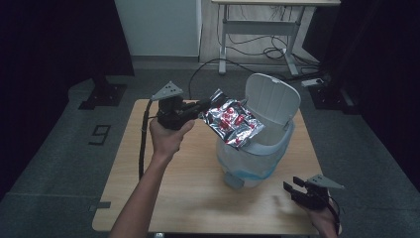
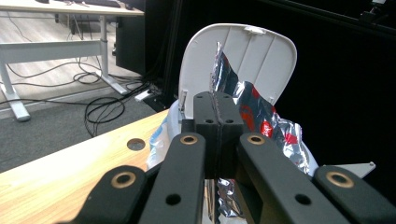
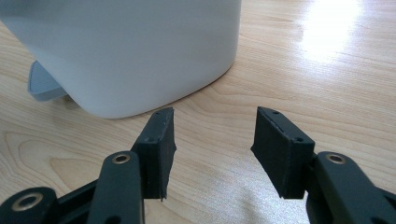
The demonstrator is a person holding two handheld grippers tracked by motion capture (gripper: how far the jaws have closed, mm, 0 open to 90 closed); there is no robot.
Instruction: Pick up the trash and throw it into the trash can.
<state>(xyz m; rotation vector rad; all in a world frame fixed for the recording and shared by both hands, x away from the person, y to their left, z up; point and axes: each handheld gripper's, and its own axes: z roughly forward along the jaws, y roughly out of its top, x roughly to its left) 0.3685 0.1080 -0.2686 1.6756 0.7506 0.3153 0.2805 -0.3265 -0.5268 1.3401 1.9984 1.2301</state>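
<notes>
A crinkled foil snack bag (image 1: 232,122) hangs over the open rim of a white pedal bin (image 1: 257,158) at the table's centre, its corner pinched in the left gripper (image 1: 202,106), whose jaws are fully closed at the bag's nine o'clock. Dropping it in remains. The right gripper (image 1: 292,189), at five o'clock, idles half-open, empty.

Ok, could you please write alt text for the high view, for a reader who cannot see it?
The left gripper, shut on a silver foil bag, holds it over the open white bin, whose lid stands upright. The bin stands on a wooden table. The right gripper rests open and empty near the table's front right corner.
</notes>
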